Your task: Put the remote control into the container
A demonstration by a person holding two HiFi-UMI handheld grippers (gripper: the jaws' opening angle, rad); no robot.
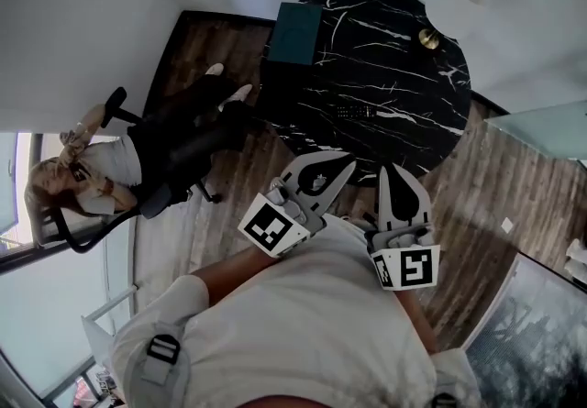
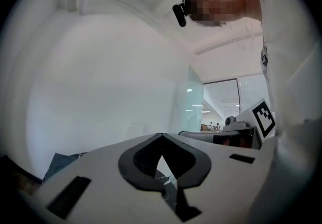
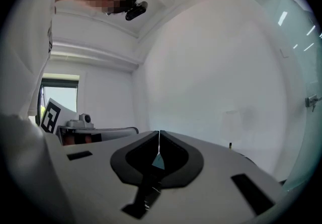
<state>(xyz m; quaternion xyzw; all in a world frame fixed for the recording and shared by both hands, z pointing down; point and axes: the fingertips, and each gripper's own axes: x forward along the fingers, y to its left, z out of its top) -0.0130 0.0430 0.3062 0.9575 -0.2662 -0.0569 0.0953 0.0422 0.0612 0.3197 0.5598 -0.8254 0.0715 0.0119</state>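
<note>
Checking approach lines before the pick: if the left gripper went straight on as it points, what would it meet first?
Probably nothing near: the left gripper, shut, seems to aim level above the marble table, toward the white wall. Height unclear.

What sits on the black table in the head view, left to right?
teal container → remote control → small brass object
</note>
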